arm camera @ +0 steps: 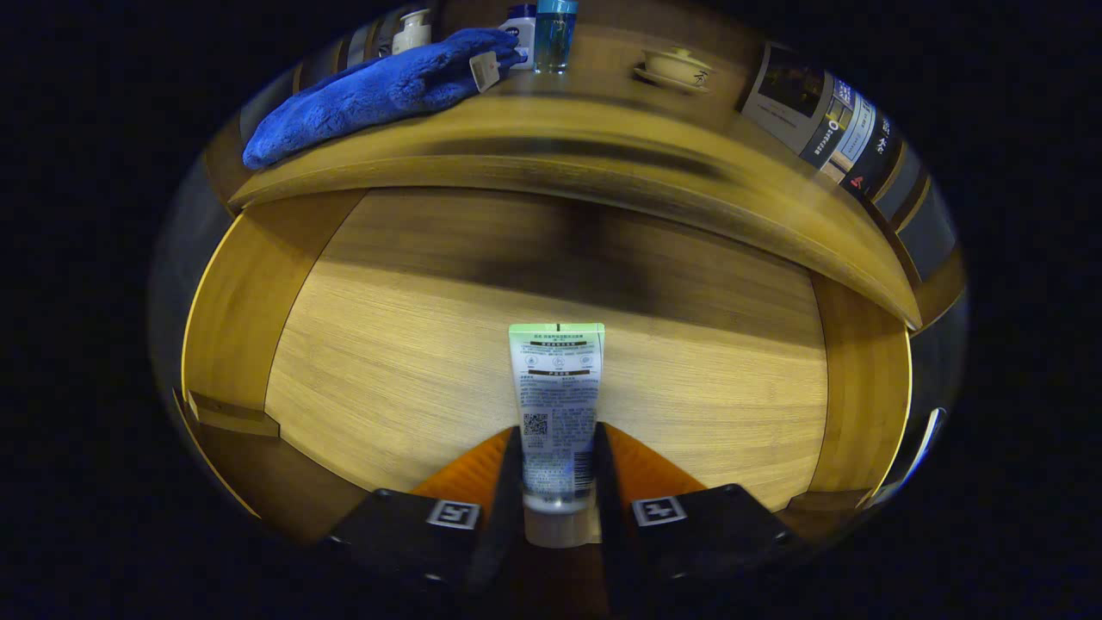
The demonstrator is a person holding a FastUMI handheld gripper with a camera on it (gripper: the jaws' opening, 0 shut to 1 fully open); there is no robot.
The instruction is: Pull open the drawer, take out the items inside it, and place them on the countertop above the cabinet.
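Wooden drawer: standing pulled open beneath the tabletop. Hand-held gripper: fingers closing on both sides of a tube over the drawer floor. Tube's transfer up beside towel and bottles: seemingly remaining.

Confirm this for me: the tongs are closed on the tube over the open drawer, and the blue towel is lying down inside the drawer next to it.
One thing is wrong. The blue towel is not in the drawer; it lies on the countertop above the drawer. The rest holds: in the gripper view the tongs are closed on the tube over the open drawer.
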